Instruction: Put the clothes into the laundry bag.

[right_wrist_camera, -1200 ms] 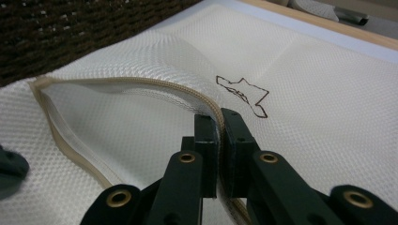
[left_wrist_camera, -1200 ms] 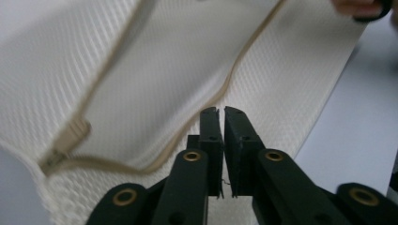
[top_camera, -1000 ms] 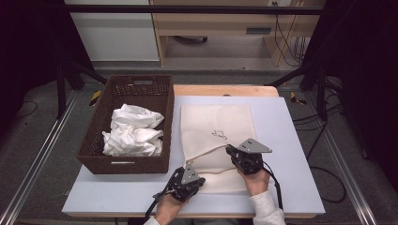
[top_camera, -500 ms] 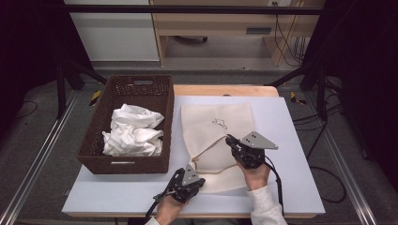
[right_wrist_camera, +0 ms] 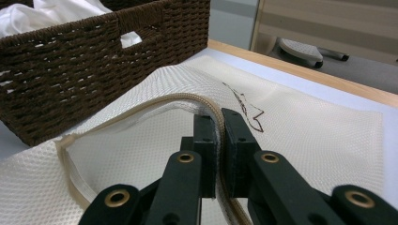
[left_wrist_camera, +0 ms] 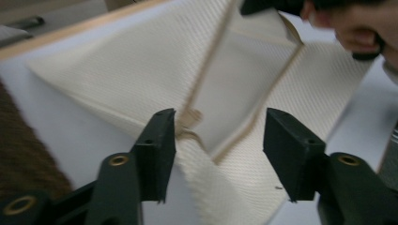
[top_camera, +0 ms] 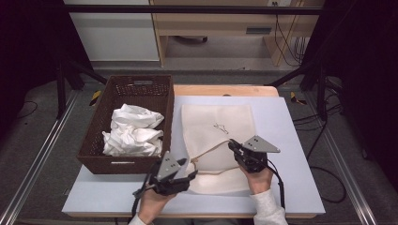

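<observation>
Crumpled white cloths [top_camera: 133, 131] in wicker basket [top_camera: 123, 161]; left hand-held gripper [top_camera: 191, 172] just opening, empty; right hand-held gripper [top_camera: 233, 146] pinching seemingly empty mesh bag's [top_camera: 216, 123] rim.

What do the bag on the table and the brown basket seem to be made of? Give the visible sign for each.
Bag: seemingly a cream mesh fabric, matte; a fine grid of holes shows, with a tan zip edge.
Basket: probably woven wicker or rattan, dark brown; braided strands show along its wall.

Left gripper [top_camera: 191, 168] open, off mesh bag [top_camera: 213, 124]
</observation>
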{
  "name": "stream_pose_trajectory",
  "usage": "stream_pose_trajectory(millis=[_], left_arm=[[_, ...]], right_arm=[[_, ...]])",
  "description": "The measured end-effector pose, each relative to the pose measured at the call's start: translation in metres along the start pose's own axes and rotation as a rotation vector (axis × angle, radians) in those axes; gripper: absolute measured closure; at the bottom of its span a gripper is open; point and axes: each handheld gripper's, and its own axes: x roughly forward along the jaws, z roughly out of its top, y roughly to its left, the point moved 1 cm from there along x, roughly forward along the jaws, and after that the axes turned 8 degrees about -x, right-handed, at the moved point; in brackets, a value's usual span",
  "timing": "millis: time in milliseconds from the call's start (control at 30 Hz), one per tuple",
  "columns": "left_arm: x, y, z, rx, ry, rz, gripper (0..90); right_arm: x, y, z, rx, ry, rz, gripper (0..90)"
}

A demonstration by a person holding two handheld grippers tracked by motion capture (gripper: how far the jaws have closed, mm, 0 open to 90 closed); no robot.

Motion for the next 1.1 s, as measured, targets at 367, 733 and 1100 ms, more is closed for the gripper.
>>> stream_pose_trajectory(millis=[367, 733, 1100], left_arm=[[-0.052, 0.089, 0.053, 0.028, -0.052, 0.251, 21.1], [-0.031, 0.177, 0.043, -0.052, 0.1, 0.447, 9.0], [-0.003, 0.202, 0.035, -0.092, 0.28, 0.444, 8.6]], right_arm=[[-0.001, -0.001, -0.002, -0.008, 0.008, 0.0, 85.3], [0.001, -0.002, -0.005, -0.012, 0.025, 0.009, 85.3], [0.002, -0.003, -0.007, -0.008, 0.034, 0.012, 85.3]])
